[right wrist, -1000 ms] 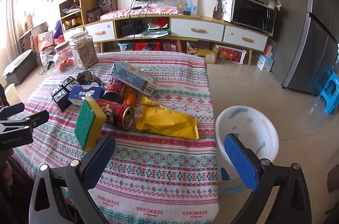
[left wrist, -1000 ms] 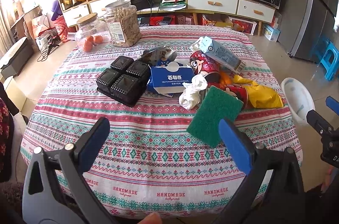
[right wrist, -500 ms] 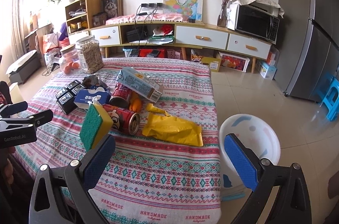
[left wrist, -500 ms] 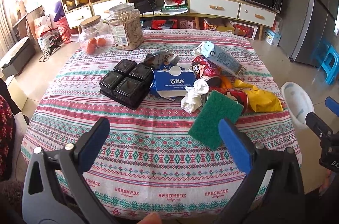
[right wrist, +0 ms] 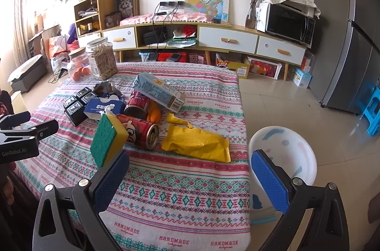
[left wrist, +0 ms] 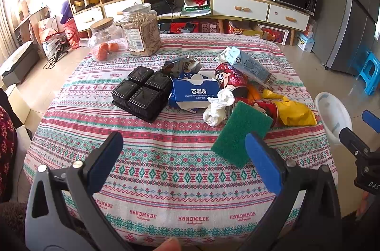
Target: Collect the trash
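Trash lies heaped mid-bench on the patterned cloth (left wrist: 166,170): a yellow snack bag (right wrist: 197,144), two red cans (right wrist: 140,132), a milk carton (right wrist: 159,89), a blue biscuit box (left wrist: 194,94), crumpled tissue (left wrist: 217,106) and a black plastic tray (left wrist: 142,92), with a green-and-yellow sponge (right wrist: 108,139) leaning on the near can. Left gripper (left wrist: 182,160) and right gripper (right wrist: 190,177) both hover at the near edge, jaws spread wide and holding nothing. A white bin (right wrist: 294,156) stands on the floor just beside the bench's right edge.

Sponge (left wrist: 239,132) leans on can (left wrist: 266,108); wrapper (left wrist: 292,108) right of can; bin (right wrist: 282,156) on floor beside table (right wrist: 185,198).
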Available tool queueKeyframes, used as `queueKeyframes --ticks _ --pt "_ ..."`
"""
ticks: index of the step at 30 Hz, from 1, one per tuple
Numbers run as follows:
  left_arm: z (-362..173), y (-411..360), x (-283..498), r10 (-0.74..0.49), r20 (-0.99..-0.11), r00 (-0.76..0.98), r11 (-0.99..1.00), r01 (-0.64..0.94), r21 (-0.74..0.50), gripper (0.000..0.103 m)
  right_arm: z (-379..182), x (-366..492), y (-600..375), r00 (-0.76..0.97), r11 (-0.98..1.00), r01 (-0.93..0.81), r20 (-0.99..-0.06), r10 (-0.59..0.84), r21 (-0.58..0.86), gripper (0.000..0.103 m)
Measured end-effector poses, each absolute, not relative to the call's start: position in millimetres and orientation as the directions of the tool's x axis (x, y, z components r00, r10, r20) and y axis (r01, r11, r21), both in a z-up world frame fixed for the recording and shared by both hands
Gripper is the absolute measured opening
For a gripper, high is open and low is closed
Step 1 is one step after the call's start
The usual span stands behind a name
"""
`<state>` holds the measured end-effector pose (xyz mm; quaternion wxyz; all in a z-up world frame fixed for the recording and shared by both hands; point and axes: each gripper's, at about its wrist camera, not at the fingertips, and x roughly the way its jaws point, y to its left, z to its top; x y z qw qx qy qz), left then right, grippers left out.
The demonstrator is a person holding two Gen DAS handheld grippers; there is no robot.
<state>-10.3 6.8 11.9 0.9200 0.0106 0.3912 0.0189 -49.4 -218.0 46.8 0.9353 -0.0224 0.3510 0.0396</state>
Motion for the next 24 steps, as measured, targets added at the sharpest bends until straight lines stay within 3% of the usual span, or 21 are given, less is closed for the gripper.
queueKeyframes --ticks 24 --pt "11.5 7.7 -10.5 0.043 -0.719 0.694 0.999 -0.023 0.038 0.102 49.2 -46.4 -219.9 0.75 0.997 -0.073 -0.66 0.044 -0.017 0.103"
